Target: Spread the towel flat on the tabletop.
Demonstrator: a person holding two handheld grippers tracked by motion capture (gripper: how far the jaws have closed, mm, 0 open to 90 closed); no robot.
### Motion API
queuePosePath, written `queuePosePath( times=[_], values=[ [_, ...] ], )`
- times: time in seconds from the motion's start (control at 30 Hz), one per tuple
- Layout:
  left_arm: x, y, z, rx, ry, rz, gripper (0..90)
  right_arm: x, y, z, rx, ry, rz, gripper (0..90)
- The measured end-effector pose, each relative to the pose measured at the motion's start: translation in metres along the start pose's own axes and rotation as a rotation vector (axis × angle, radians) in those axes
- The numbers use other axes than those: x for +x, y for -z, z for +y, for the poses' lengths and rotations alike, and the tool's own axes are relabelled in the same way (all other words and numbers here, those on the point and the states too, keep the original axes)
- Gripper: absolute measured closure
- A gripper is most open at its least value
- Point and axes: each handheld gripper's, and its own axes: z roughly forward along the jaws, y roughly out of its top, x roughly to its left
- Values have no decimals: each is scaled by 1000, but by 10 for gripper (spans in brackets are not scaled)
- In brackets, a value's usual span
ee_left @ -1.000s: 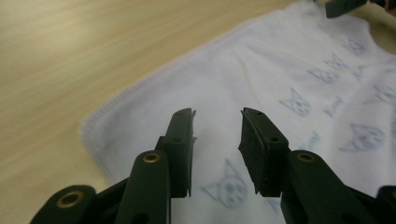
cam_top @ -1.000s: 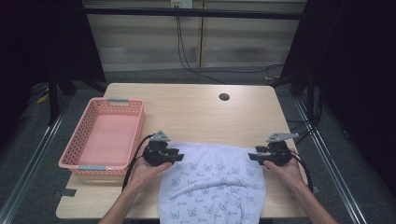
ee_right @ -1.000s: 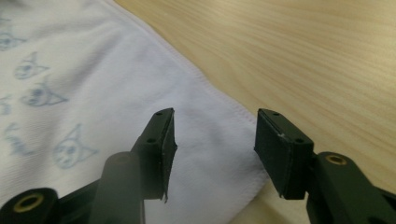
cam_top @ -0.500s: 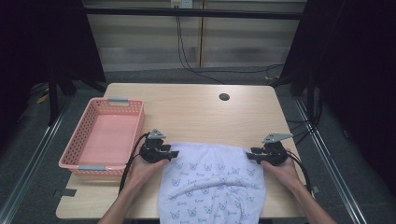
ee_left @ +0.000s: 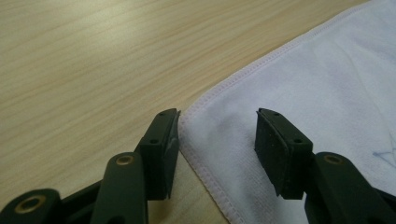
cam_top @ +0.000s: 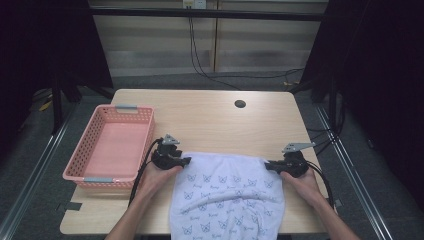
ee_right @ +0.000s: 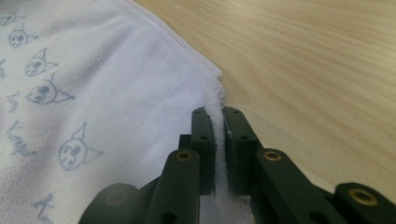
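A white towel point(cam_top: 225, 195) printed with small cat faces lies flat on the wooden table point(cam_top: 210, 120), its near part hanging over the front edge. My left gripper point(cam_top: 186, 161) is at its far left corner. In the left gripper view the jaws point(ee_left: 217, 135) stand open, having just been opening, and the towel's corner point(ee_left: 219, 121) lies loose between the pads. My right gripper point(cam_top: 268, 164) is at the far right corner. Its jaws point(ee_right: 219, 126) have just been closing and now pinch the towel's hem point(ee_right: 215, 100).
A pink plastic basket point(cam_top: 135, 108) stands at the table's left side, close to my left hand. A round cable hole point(cam_top: 240, 104) sits at the back of the table. Black cables trail from both grippers toward the front edge.
The wrinkles across the towel's middle have smoothed out and it lies flatter. Both hands stay at the far corners, almost where they were.
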Motion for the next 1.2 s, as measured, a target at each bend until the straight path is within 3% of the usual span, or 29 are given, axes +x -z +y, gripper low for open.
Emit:
queuePosePath(
  times=[0.17, 0.23, 0.27, 0.3, 0.37, 0.4, 0.47, 0.6, 0.77, 0.87, 0.93, 1.0, 1.03, 1.2],
  values=[
    [-2, -2, 0, 3, -29, -33, 497, 0, 0, 0, 0, 6, -1, 840],
    [-7, -3, 0, -2, -49, -63, 583, 0, 0, 0, 1, -2, 5, 841],
    [-9, -4, 1, 0, -53, -73, 699, 1, 0, 0, 1, 5, 9, 842],
    [-9, -5, 1, 10, -62, -84, 699, 1, 0, 0, 1, 5, 9, 842],
    [-10, -6, 1, 6, -40, -103, 819, 1, 1, 0, 1, 3, 17, 848],
    [-9, -5, 1, 13, -32, -106, 834, 0, 2, 0, -4, -1, 18, 850],
    [-8, -3, 1, 11, -15, -117, 841, 0, 6, 2, -18, -10, 28, 854],
    [-7, 10, 6, -49, 12, -153, 846, -2, 28, 8, -116, -48, 51, 860],
    [-5, 25, 10, -103, 38, -168, 846, -4, 43, 17, -169, -51, 59, 861],
    [-12, 43, 21, -151, 24, -178, 847, -8, 54, 33, -223, -51, 70, 861],
    [-18, 54, 29, -197, 17, -210, 847, -9, 61, 41, -252, -45, 65, 861],
    [-24, 63, 39, -211, -35, -192, 847, -9, 65, 47, -267, -44, 64, 861],
    [-24, 67, 44, -224, -39, -199, 848, -9, 68, 53, -275, -39, 62, 861],
    [-8, 82, 63, -265, -24, -162, 849, -8, 73, 78, -292, -14, 44, 861]
  ],
)
